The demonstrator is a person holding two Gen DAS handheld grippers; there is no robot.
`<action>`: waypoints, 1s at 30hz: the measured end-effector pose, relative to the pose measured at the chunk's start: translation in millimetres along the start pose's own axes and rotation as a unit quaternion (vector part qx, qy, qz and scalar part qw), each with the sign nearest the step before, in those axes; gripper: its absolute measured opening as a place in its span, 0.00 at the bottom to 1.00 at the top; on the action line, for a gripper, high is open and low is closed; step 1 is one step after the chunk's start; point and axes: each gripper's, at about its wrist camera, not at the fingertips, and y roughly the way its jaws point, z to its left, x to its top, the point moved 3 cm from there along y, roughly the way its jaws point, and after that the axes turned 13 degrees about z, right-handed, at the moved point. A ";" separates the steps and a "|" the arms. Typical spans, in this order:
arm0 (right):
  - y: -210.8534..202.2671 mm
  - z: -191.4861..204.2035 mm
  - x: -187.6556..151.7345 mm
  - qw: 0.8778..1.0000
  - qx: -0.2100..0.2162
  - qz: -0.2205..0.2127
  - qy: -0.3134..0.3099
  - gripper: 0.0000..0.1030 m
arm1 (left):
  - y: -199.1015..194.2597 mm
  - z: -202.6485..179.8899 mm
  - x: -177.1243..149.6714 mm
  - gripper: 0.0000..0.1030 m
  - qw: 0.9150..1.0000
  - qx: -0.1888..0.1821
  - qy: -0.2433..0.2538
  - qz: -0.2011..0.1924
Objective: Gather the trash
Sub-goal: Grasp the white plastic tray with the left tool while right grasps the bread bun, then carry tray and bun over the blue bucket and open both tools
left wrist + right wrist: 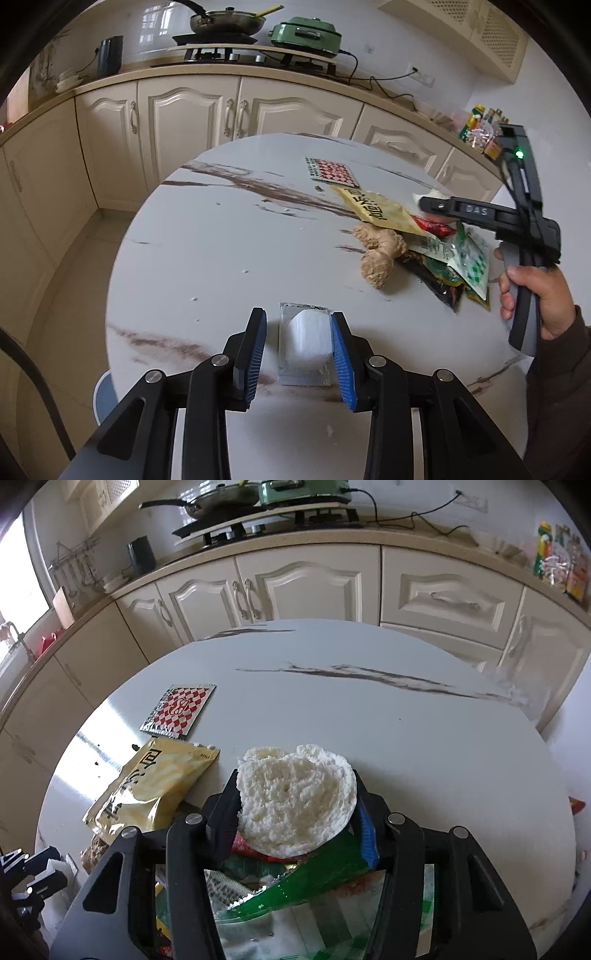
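Under bun (295, 797): wrappers (295, 893) half-hidden.

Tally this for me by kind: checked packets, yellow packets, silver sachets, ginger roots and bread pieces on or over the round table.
Checked packet: 2, red-and-white and green-and-white
Yellow packet: 1
Silver sachet: 1
Ginger root: 1
Bread piece: 1
Total: 6

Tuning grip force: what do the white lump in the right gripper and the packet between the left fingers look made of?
White lump: bread or steamed bun by the look, matte, porous crumb with holes; soft.
Packet: clear glossy plastic film, silvery sealed edges, white padded filling; contents unclear.
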 end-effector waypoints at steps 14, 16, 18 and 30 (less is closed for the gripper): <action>-90.9 43.7 -45.7 0.995 0.009 -0.093 -0.030 0.48 | -4.7 -12.7 -11.8 0.32 1.000 0.026 0.000 -0.007; -96.9 54.5 -55.3 0.994 0.019 -0.095 -0.040 0.48 | -0.8 -15.9 -10.7 0.30 1.000 0.027 0.007 -0.009; -99.4 62.7 -65.3 0.994 0.030 -0.092 -0.043 0.48 | 2.0 -19.3 -11.9 0.21 0.998 0.051 0.017 -0.012; -99.5 112.4 -98.2 0.993 0.055 -0.072 -0.071 0.48 | -18.3 -4.4 -26.1 0.20 0.999 0.024 0.002 -0.033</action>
